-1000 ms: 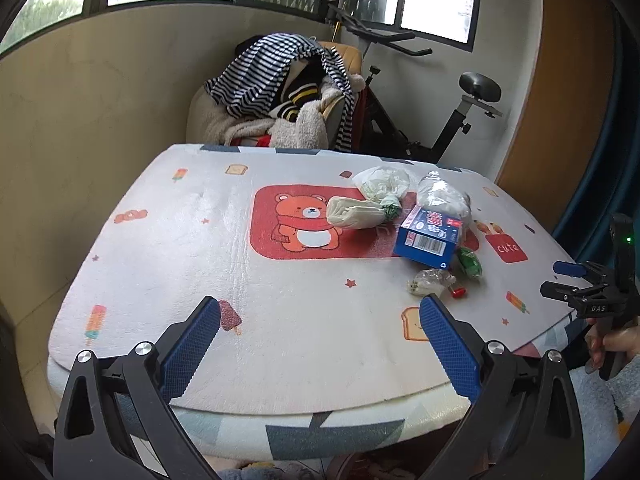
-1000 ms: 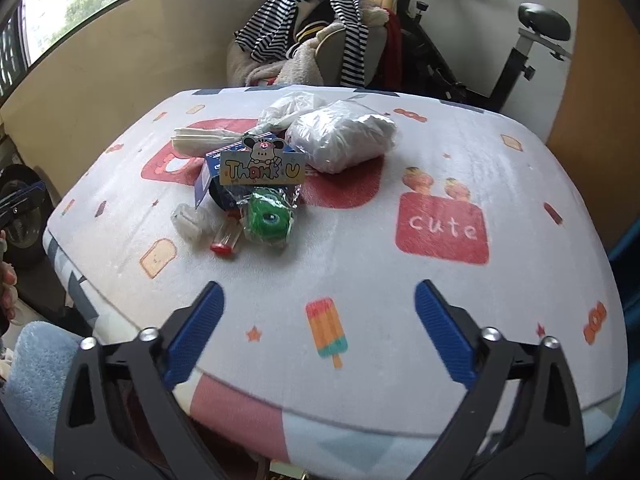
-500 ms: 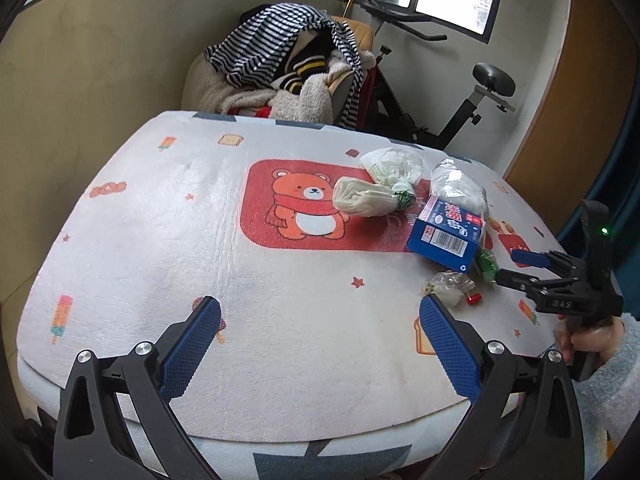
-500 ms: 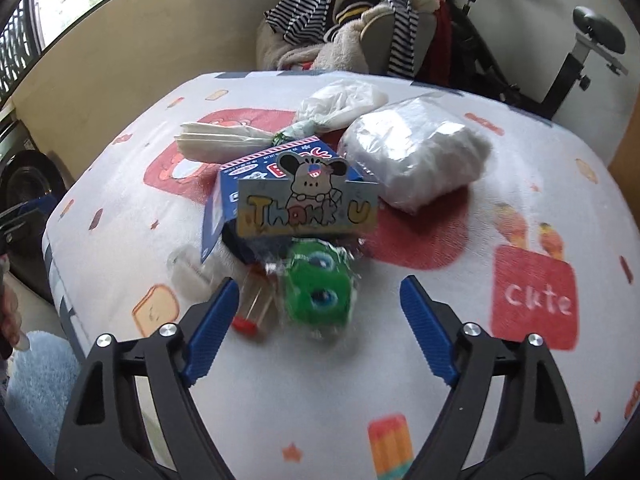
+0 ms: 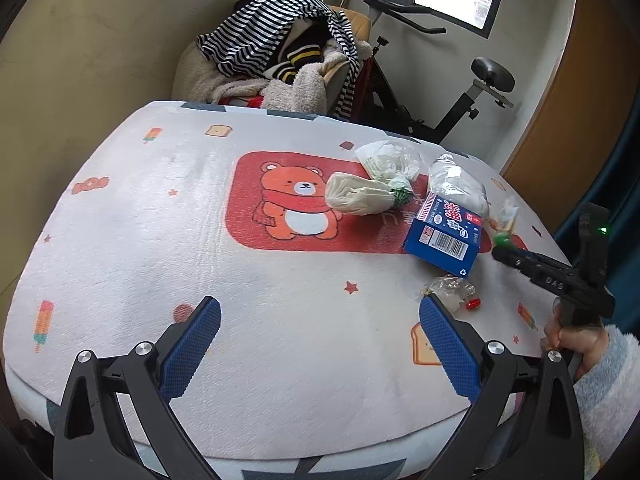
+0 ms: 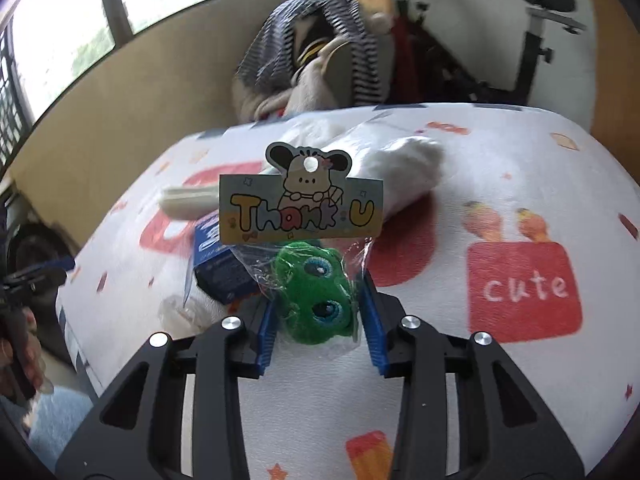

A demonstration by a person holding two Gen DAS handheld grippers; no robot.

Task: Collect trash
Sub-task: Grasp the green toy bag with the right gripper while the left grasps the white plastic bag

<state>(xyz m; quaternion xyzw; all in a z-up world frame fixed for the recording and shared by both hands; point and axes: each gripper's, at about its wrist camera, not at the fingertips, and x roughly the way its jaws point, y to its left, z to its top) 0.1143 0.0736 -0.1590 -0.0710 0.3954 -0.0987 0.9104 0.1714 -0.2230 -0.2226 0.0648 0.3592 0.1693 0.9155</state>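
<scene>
Right claw [image 6: 316, 312]: pinched on the green toy packet [image 6: 314, 300], one blue pad against each side of it.
Green toy packet: upright between the pads, clear wrapper crinkled around a green plush with two blue eyes; "Thank U" card [image 6: 301, 210] topping it, tilted toward the camera.
Behind the packet: blue box [image 6: 218, 268] just to the left, white plastic bag [image 6: 400, 172] beyond on the right.
Crumpled clear wrapper [image 5: 450, 286]: on the cloth near the blue box [image 5: 444, 236], red cap beside it.
Two more white bags [image 5: 360, 196]: lying on the red bear patch, touching each other.
Left claw [image 5: 320, 344]: spread wide, nothing between the pads, hanging over the near edge of the table [image 5: 140, 220], well apart from the trash.
Right hand [image 5: 576, 340]: wrapped on the handle, fuzzy blue sleeve at the wrist.
Background: chair heaped with clothes [image 5: 280, 64], exercise bike [image 5: 472, 92] beside it.
</scene>
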